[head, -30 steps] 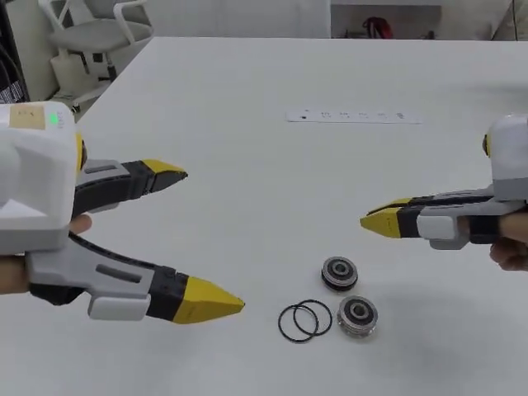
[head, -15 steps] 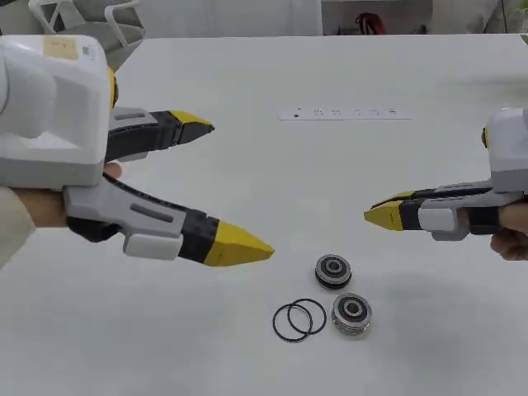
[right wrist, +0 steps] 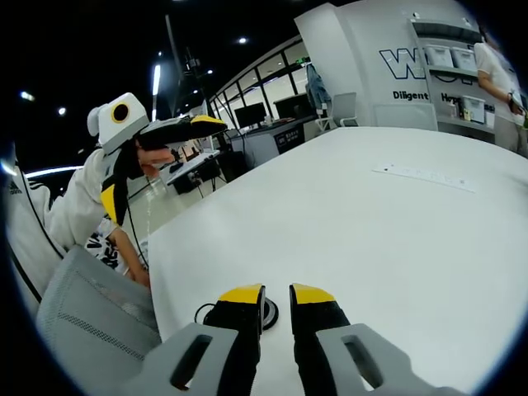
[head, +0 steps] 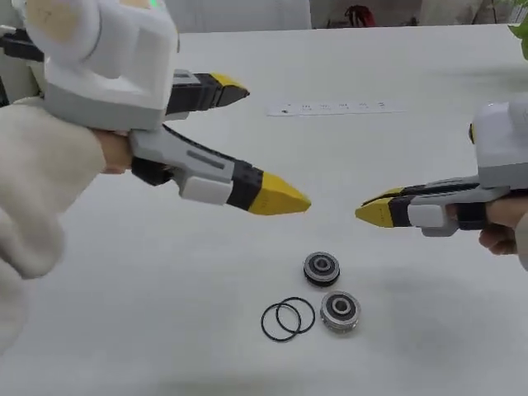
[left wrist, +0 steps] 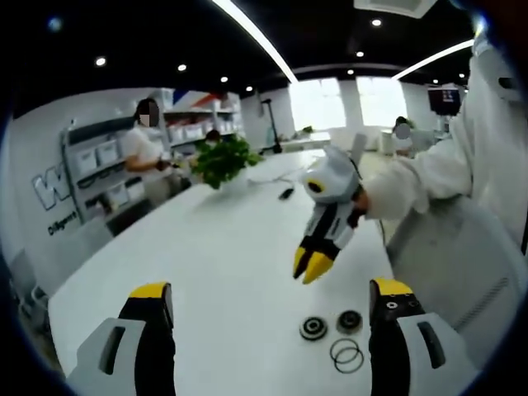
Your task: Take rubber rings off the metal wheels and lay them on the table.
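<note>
Two small metal wheels lie on the white table (head: 165, 272). The farther wheel (head: 321, 268) has a dark rim and the nearer wheel (head: 339, 310) a bright metal rim. Two loose black rubber rings (head: 288, 318) overlap just left of the nearer wheel. My left gripper (head: 264, 144) hovers open above and left of the wheels, empty. My right gripper (head: 371, 213) hangs shut to their upper right, holding nothing. The left gripper view shows both wheels (left wrist: 313, 328) (left wrist: 349, 321) and the rings (left wrist: 346, 355) between its wide jaws. A wheel (right wrist: 268, 313) peeks out behind the right jaws.
A flat white strip (head: 326, 108) lies farther back on the table. A potted plant (left wrist: 223, 161) stands at the far end, with people and shelves behind it. Desks and chairs (right wrist: 330, 107) ring the table.
My left gripper has risen and moved right toward the wheels, still open. The right gripper, wheels and rings have stayed put; the head camera has shifted a little.
</note>
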Demonstrator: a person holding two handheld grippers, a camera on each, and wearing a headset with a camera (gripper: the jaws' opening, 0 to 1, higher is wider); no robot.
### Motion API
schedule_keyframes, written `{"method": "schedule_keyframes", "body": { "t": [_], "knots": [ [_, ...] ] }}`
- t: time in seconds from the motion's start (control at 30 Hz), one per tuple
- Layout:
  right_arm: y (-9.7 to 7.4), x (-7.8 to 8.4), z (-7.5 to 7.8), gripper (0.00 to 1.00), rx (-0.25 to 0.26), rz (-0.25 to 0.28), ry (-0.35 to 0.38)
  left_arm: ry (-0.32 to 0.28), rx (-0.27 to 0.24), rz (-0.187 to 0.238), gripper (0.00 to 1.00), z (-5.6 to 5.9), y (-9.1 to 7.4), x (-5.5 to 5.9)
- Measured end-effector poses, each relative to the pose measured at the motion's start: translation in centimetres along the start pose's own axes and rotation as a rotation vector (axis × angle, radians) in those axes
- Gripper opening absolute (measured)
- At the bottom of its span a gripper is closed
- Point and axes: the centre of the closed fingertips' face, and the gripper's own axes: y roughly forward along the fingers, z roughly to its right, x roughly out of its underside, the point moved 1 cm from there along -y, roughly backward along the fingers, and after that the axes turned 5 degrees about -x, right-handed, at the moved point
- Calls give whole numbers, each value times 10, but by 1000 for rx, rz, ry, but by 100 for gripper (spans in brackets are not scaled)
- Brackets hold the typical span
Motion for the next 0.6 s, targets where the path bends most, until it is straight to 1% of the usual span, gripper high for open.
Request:
{"method": "schedule_keyframes", "body": {
  "t": [0.07,0.13,0.2,0.3,0.4,0.43,0.5,0.53,0.6],
  "knots": [
    [0,3,2,9,1,-8,2,-14,19,12,100,1,10,-5],
    [0,6,3,9,2,-13,7,-10,22,13,100,1,19,-6],
    [0,8,6,9,3,-18,12,-2,14,10,100,1,27,-5],
    [1,11,8,9,2,-24,16,7,-4,37,97,2,35,-3],
    [2,13,8,9,-2,-28,16,-91,9,92,96,12,43,4],
    [3,14,8,9,-4,-30,16,-98,12,104,95,14,44,7],
    [5,19,8,9,-11,-36,20,-95,10,104,91,17,45,17],
    [6,23,8,9,-16,-47,26,-90,9,103,88,18,46,20],
    [8,28,8,8,-21,-62,28,-102,10,98,84,19,48,28]
  ]
}}
